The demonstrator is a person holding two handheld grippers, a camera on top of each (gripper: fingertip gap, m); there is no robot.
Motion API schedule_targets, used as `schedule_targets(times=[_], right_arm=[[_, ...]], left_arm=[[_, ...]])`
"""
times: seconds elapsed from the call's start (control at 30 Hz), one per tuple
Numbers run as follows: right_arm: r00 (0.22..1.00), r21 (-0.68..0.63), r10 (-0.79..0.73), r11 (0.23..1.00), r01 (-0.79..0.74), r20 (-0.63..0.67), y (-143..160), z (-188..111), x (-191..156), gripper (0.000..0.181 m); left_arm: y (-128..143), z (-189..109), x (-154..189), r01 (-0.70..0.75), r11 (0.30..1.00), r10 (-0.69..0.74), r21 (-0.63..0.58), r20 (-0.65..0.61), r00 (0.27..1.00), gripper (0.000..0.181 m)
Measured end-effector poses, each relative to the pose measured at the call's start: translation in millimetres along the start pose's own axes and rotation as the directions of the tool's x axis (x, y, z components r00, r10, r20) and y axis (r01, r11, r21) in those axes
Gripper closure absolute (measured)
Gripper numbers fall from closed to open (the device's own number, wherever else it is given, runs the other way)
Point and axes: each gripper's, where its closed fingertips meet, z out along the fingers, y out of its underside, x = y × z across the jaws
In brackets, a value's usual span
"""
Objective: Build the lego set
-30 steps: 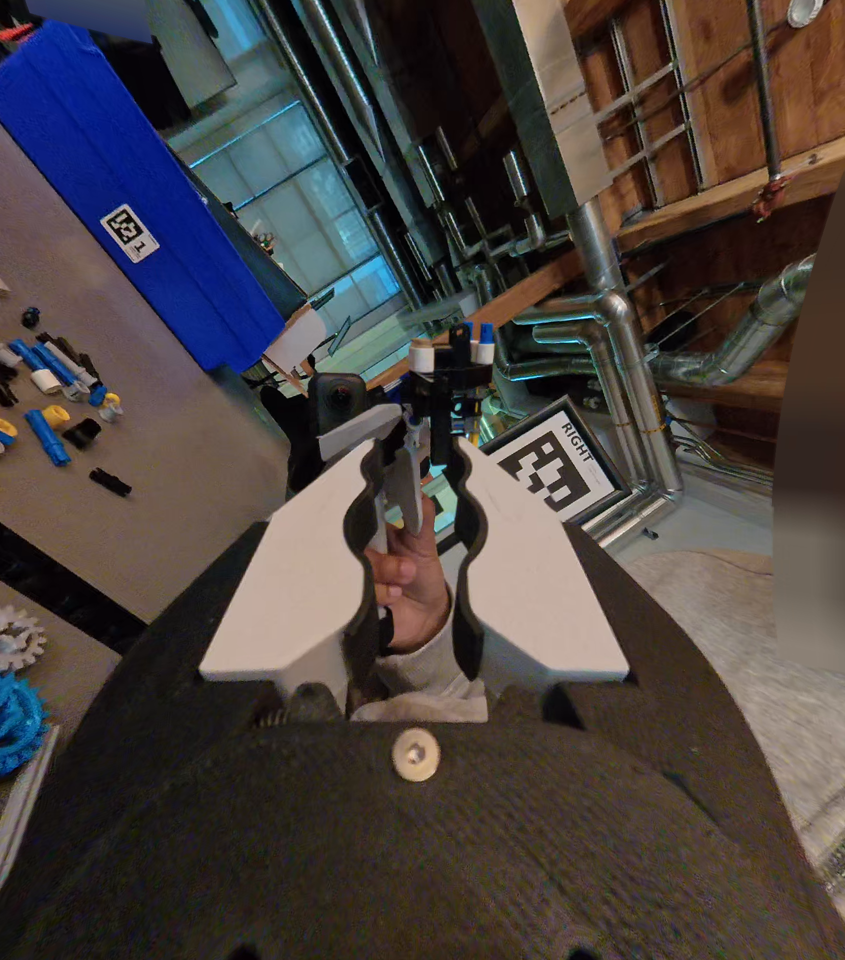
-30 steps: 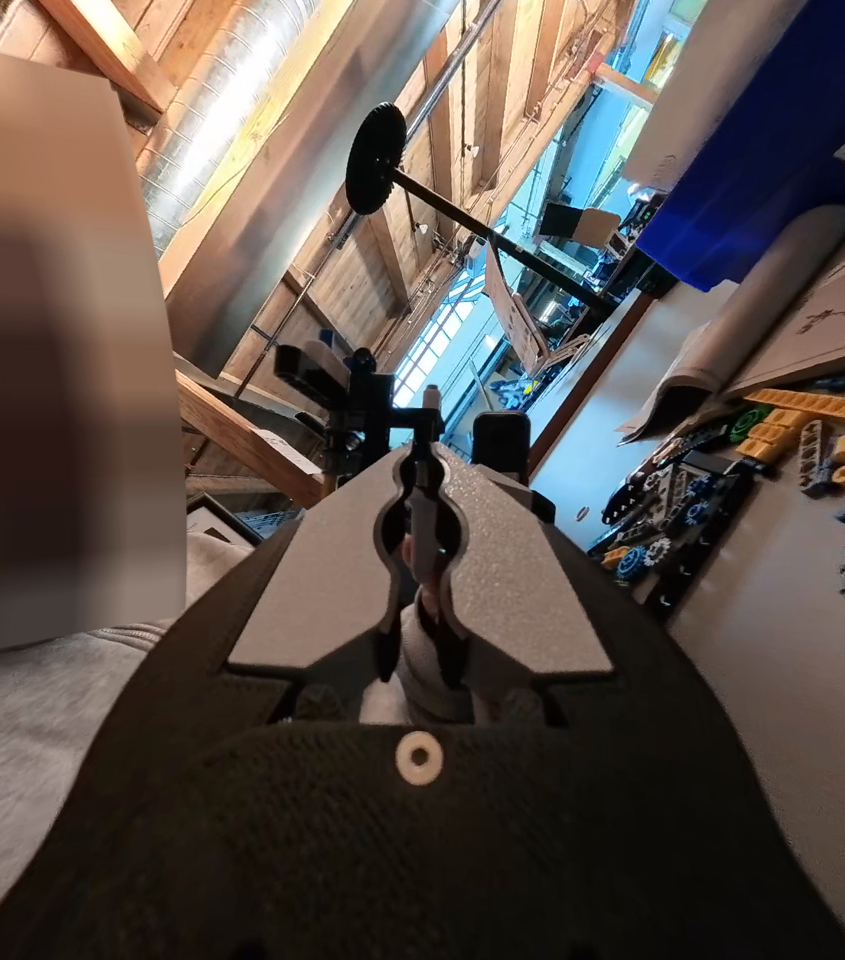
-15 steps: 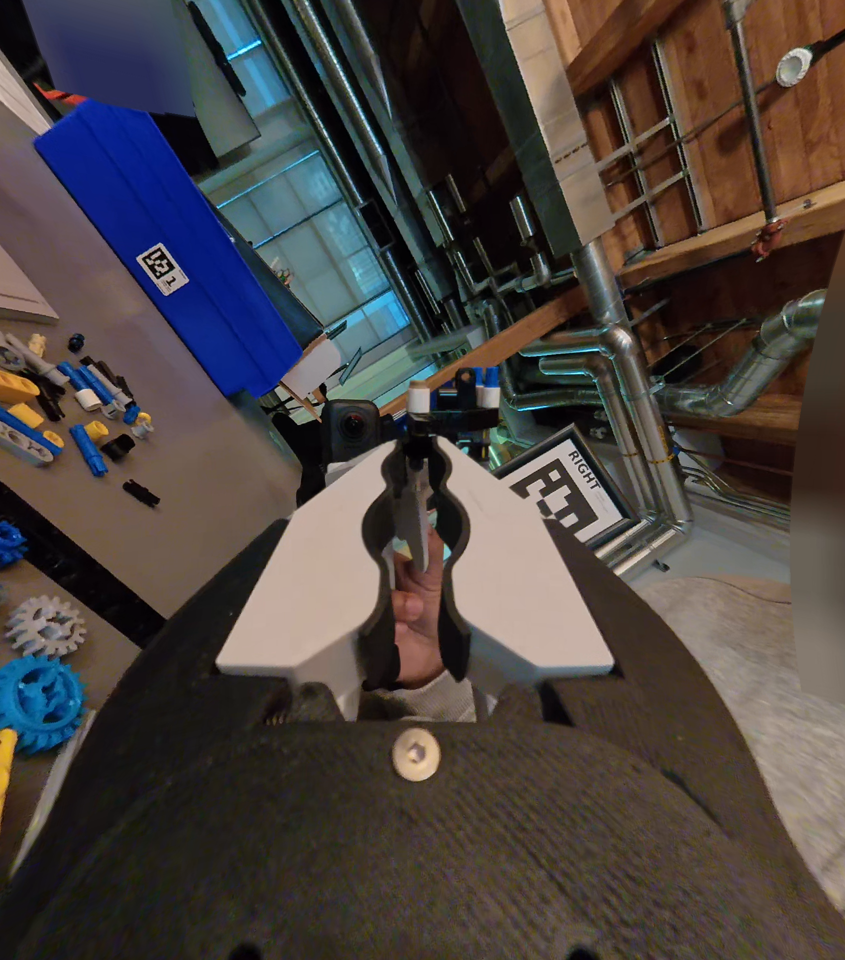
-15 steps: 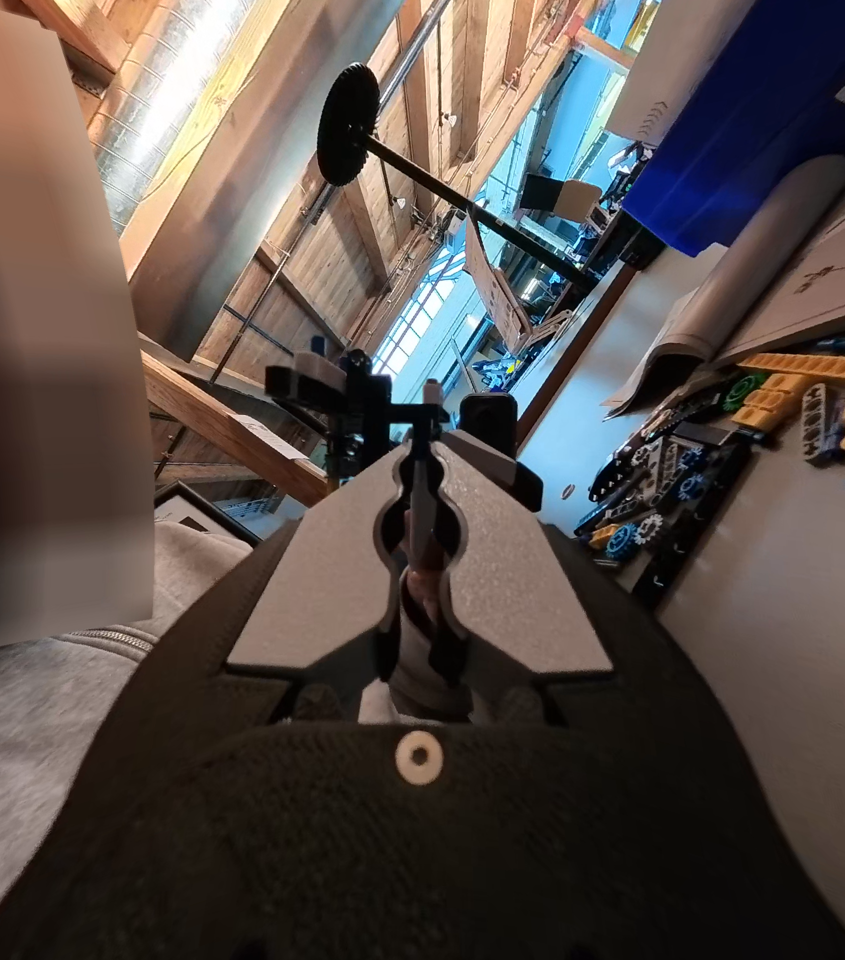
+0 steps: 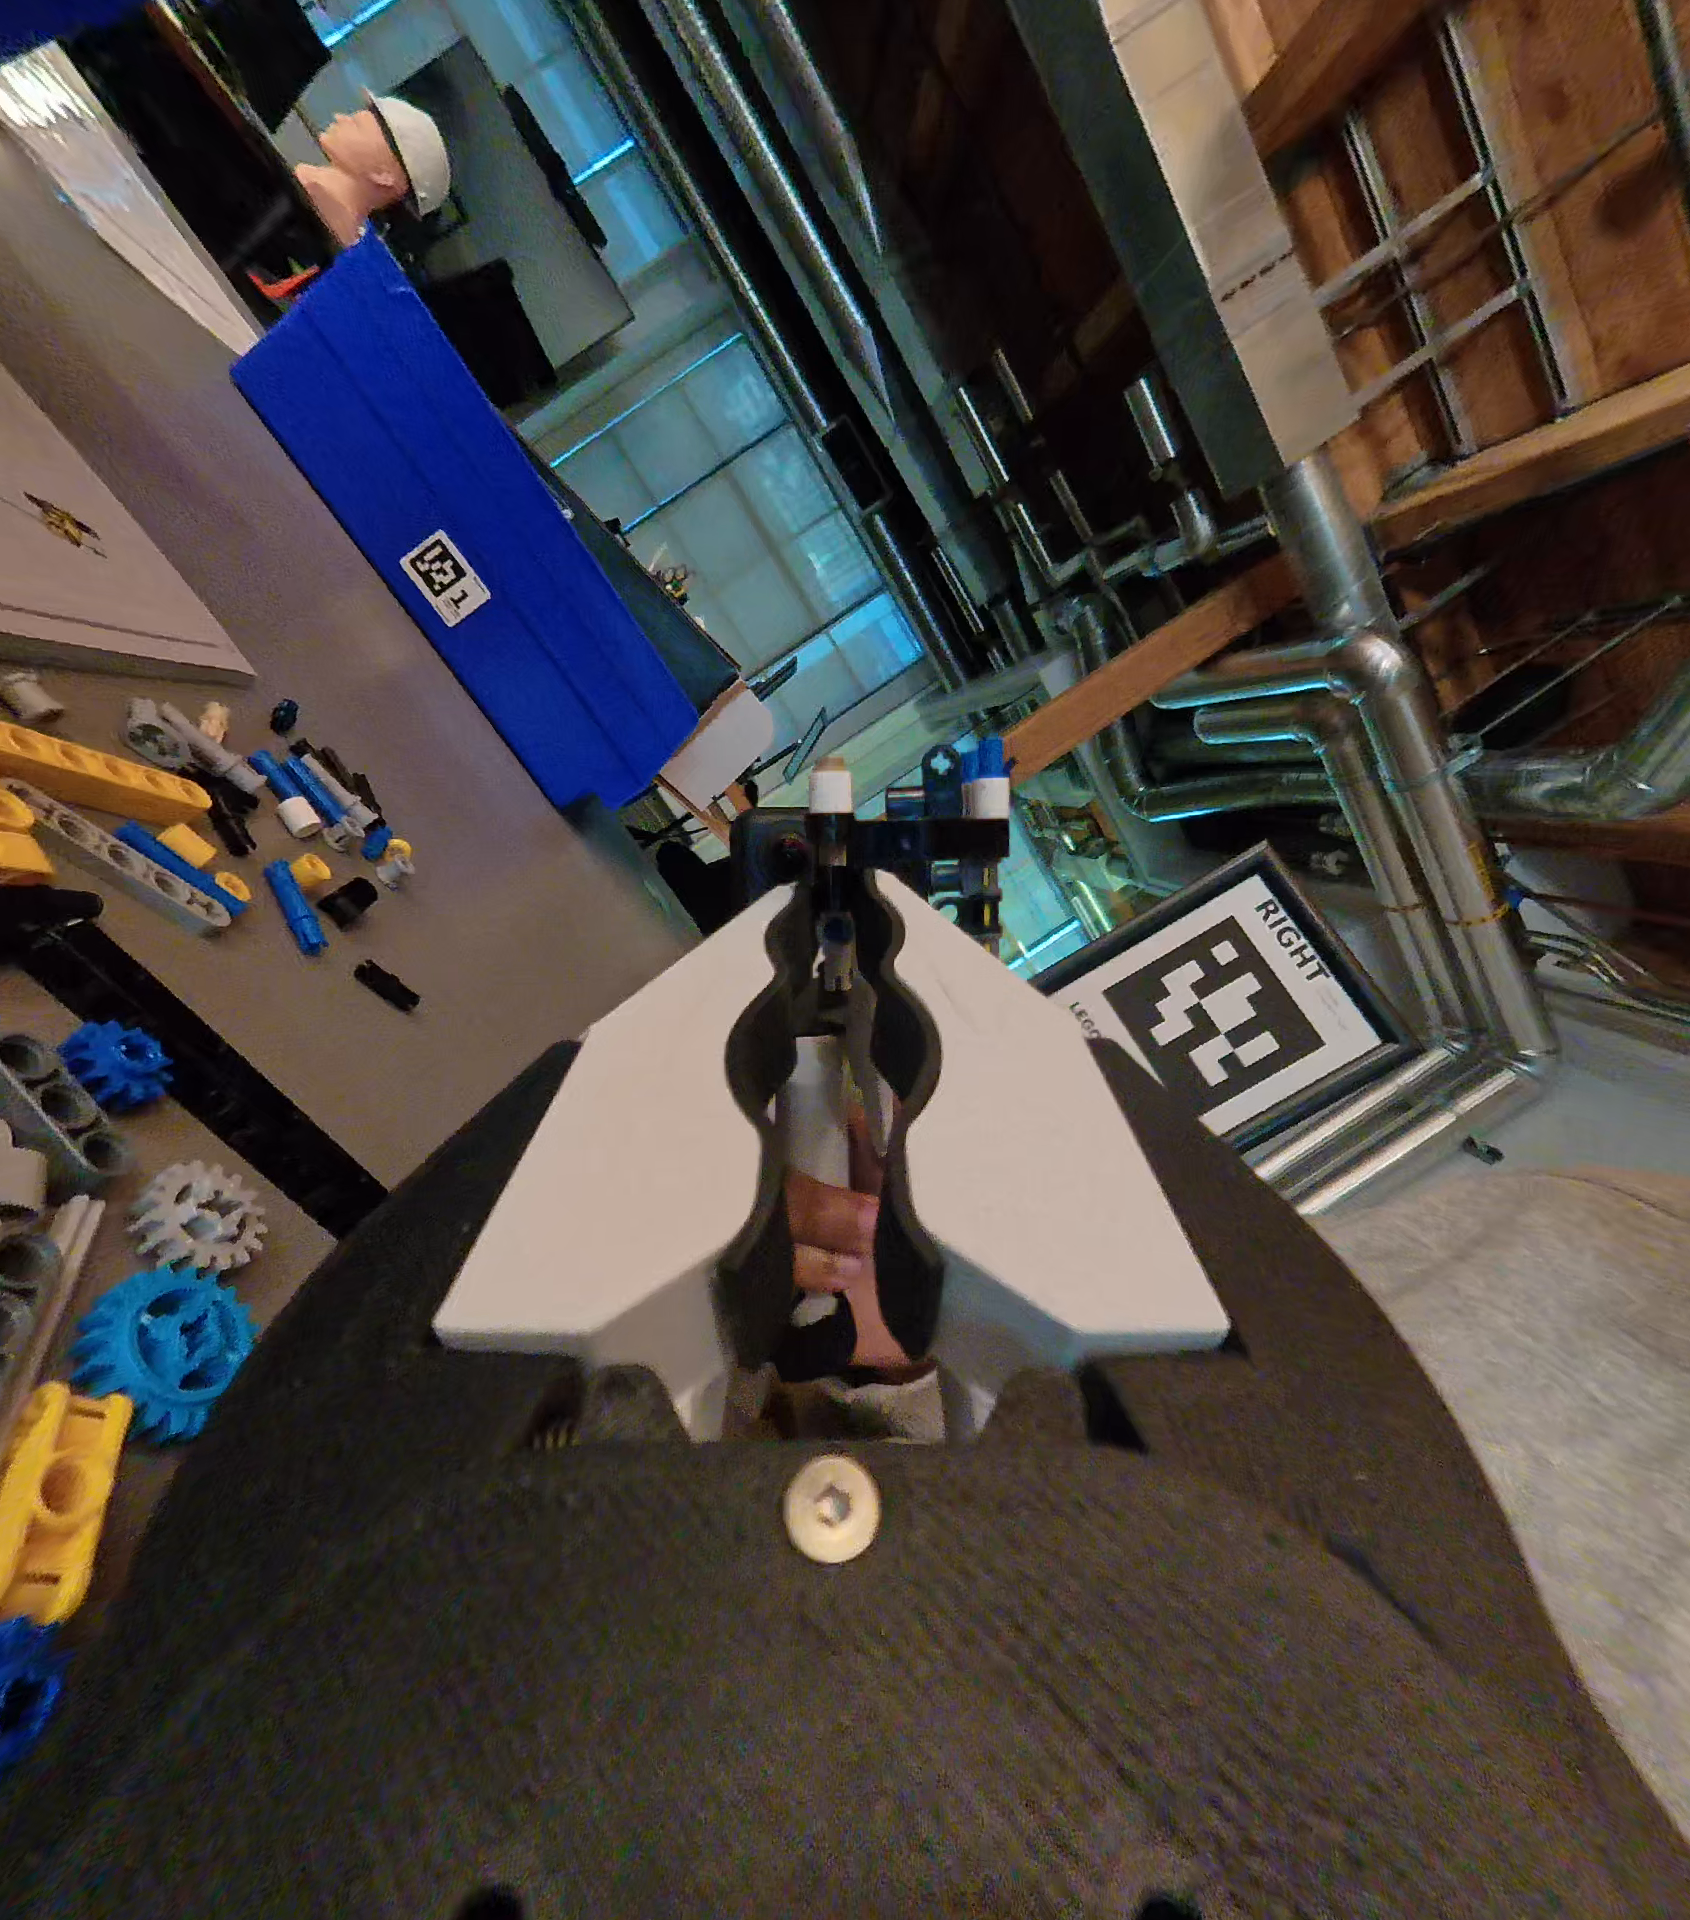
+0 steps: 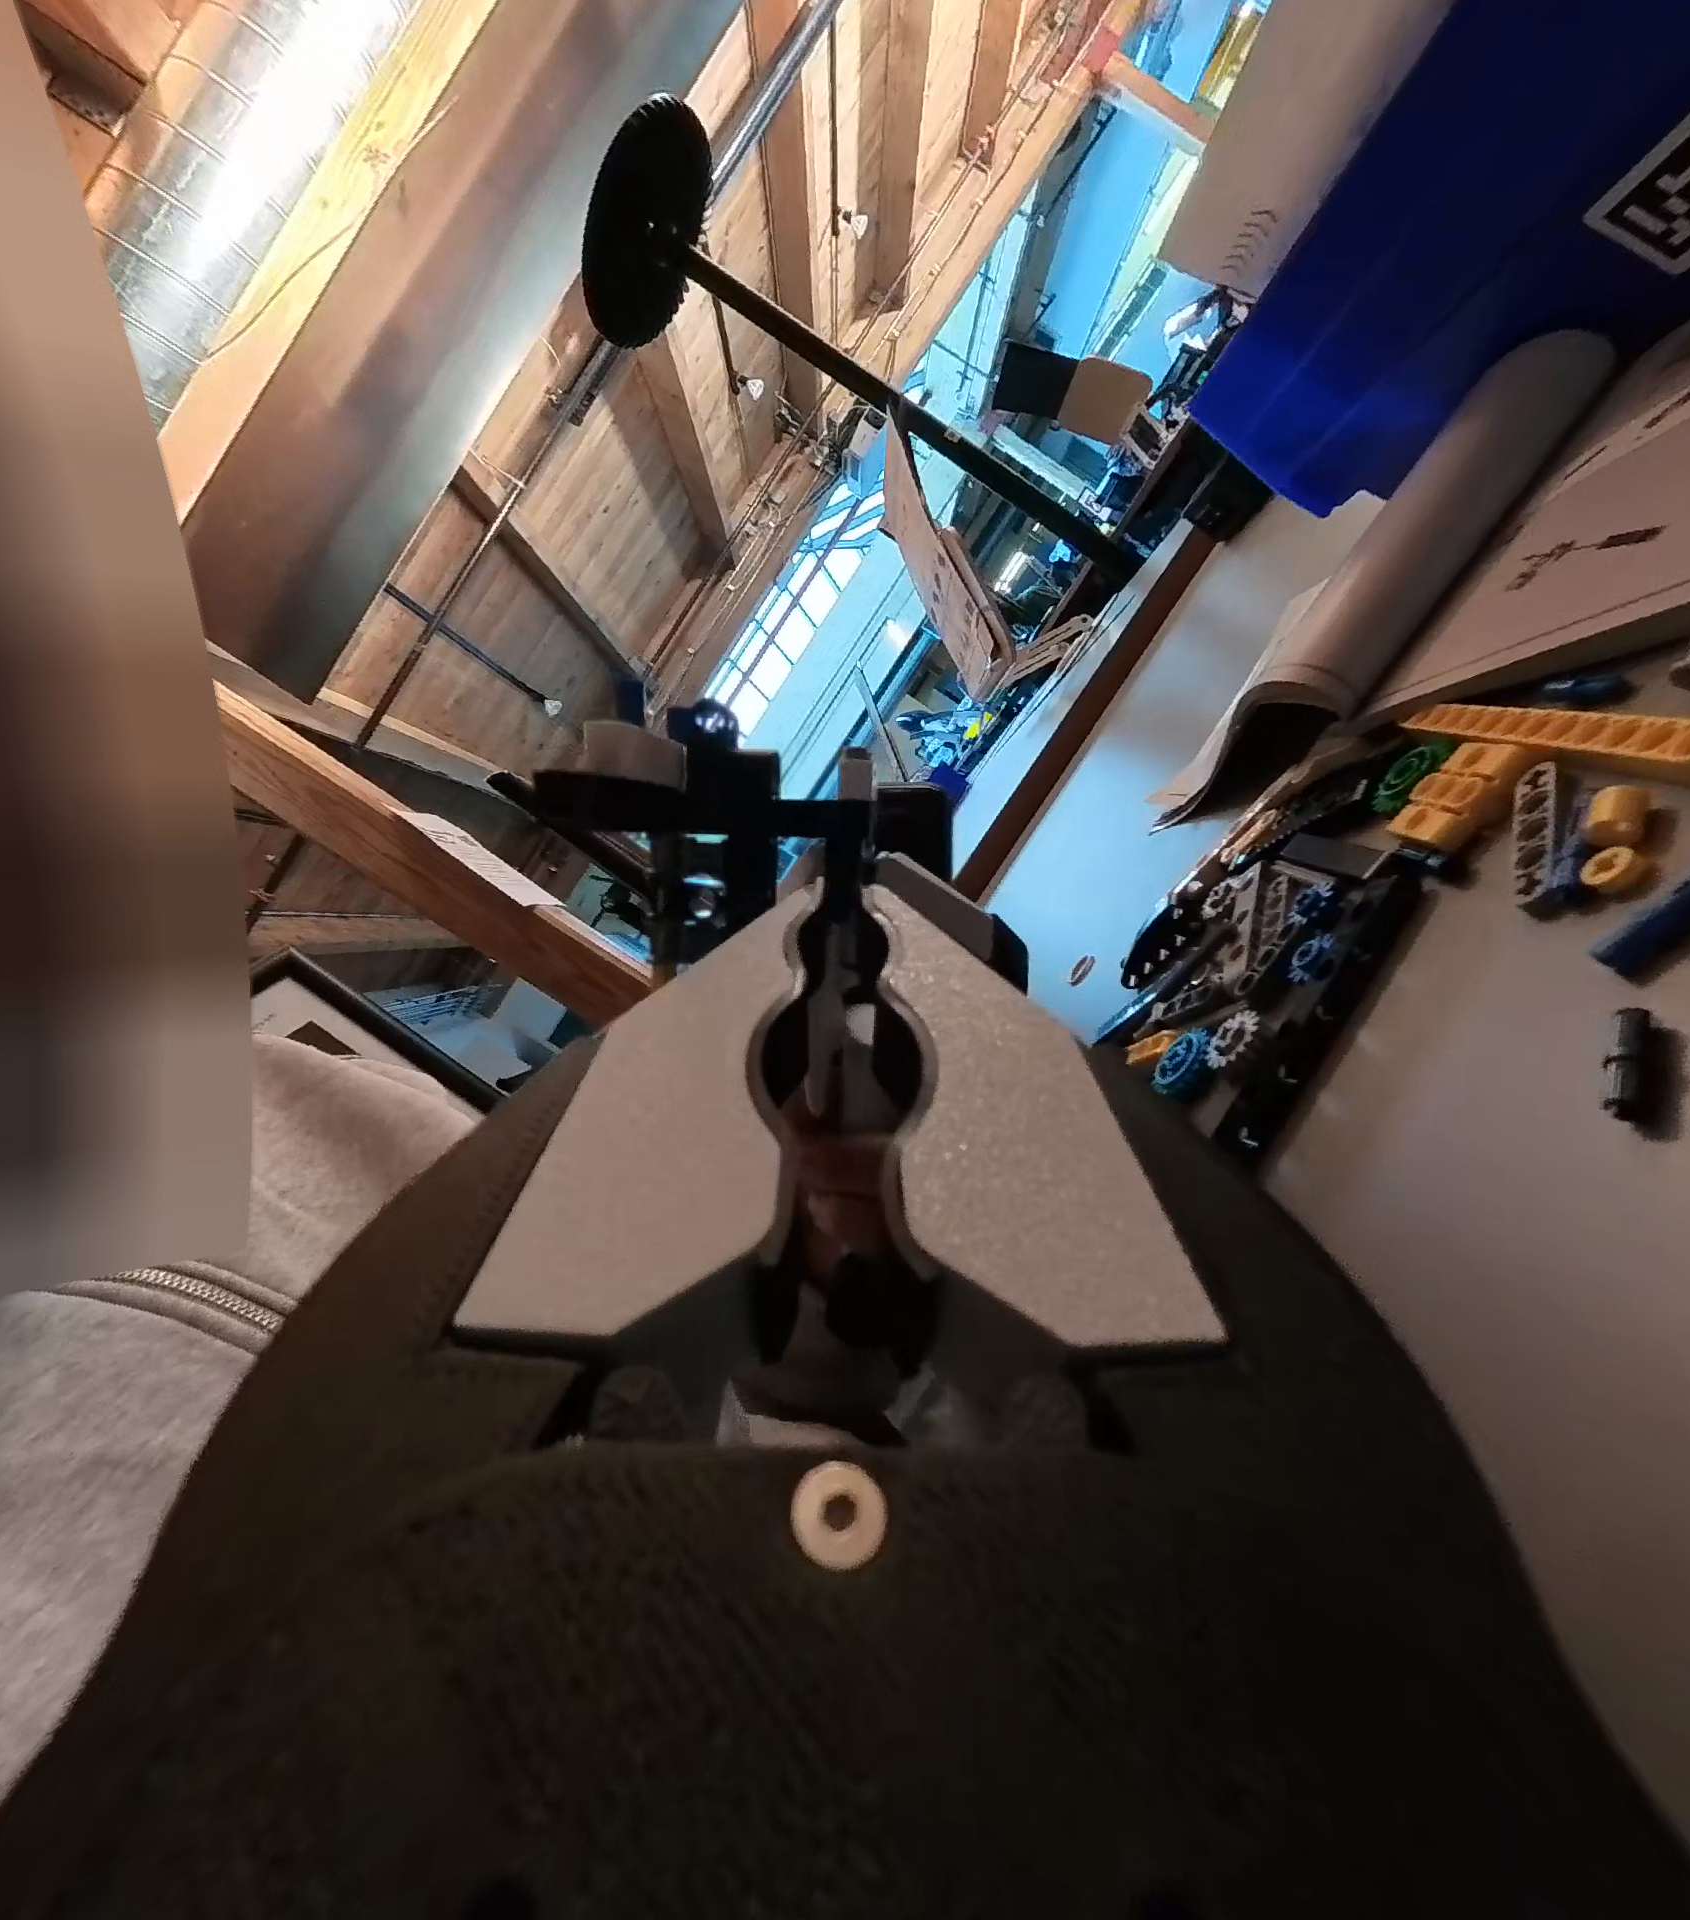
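Note:
A small black lego assembly [image 5: 924, 831] with two white bushes and blue pins is held up in the air between both grippers. My left gripper [image 5: 833, 896] is shut on a thin black part of it, near one white bush [image 5: 828, 787]. In the right wrist view the same assembly [image 6: 685, 800] sticks out left of the tips. My right gripper [image 6: 846, 878] is shut on its black bar below a grey bush [image 6: 856, 774]. The two grippers face each other tip to tip. A hand shows behind each pair of jaws.
Loose parts lie on the grey table [image 5: 228, 582]: yellow beams [image 5: 41, 748], blue gears [image 5: 160, 1351], a grey gear [image 5: 197, 1231] and a black pin [image 6: 1630, 1060]. A blue bin [image 5: 467, 582] and an open booklet [image 6: 1651, 540] stand behind them. A grey sweatshirt [image 6: 41, 1507] is close. Left and right tips are no more than a few centimetres apart.
My left gripper's jaws were apart one second ago and have closed on the assembly. Both views have swung, so more of the table and its parts shows.

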Motion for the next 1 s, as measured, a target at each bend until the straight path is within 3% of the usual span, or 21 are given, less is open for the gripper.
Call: schedule_targets(times=[0.23,0.6,1.0], right_arm=[[0.996,-0.076,-0.073,0.995,0.069,-0.057,4,-1,3,0.18],[0.98,-0.186,-0.16,0.973,0.136,-0.121,13,-2,10,0.179],[0.987,-0.18,-0.135,0.977,0.117,-0.089,12,-3,3,0.179]], left_arm=[[0,1,-2,-0.037,0.998,0.035,0.043,0.052,0.998,0.176],[2,0,-9,0.059,0.995,-0.063,0.082,0.047,0.997,0.176],[10,5,-4,0.082,0.997,-0.083,0.009,0.008,0.997,0.169]])
